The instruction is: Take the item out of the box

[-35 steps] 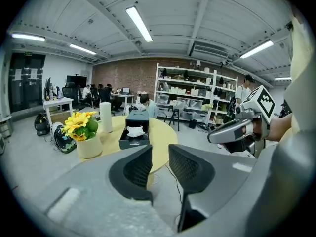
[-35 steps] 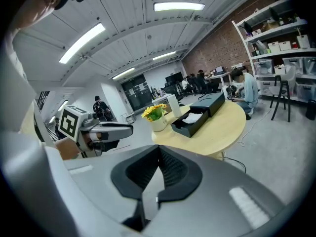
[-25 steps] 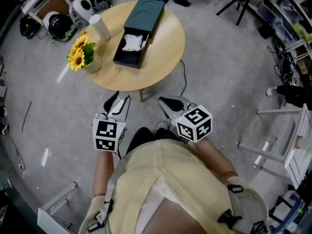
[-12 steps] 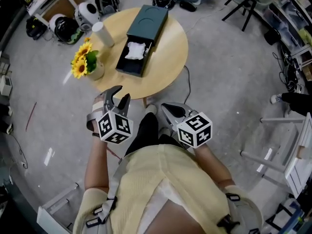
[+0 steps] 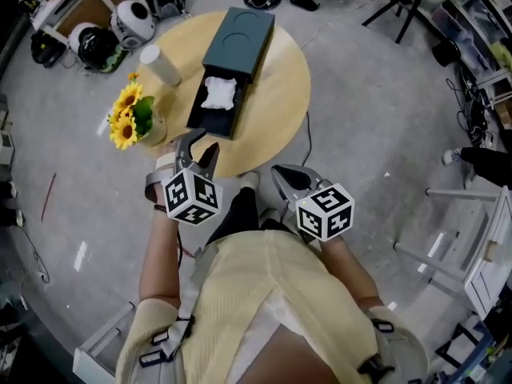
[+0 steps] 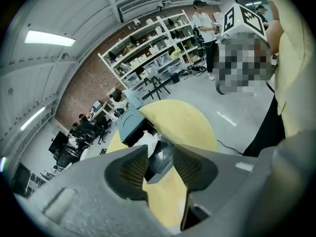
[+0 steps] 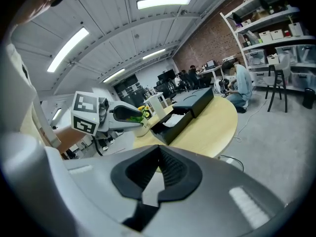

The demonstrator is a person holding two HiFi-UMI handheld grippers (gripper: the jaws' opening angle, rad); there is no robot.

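Head view: left gripper (image 5: 198,142), jaws apart, points at the white item (image 5: 218,93) in the open box (image 5: 244,30) on the bench (image 5: 276,94), seemingly poised to grasp; right gripper (image 5: 282,174), closed and empty, hangs near the body.

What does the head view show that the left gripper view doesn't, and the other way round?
Only the head view shows the sunflowers and the white cylinder on the table. Only the left gripper view shows shelves along a brick wall and ceiling lights. Both show the round table, the open dark box with a white item inside, and the left gripper, fingers apart.
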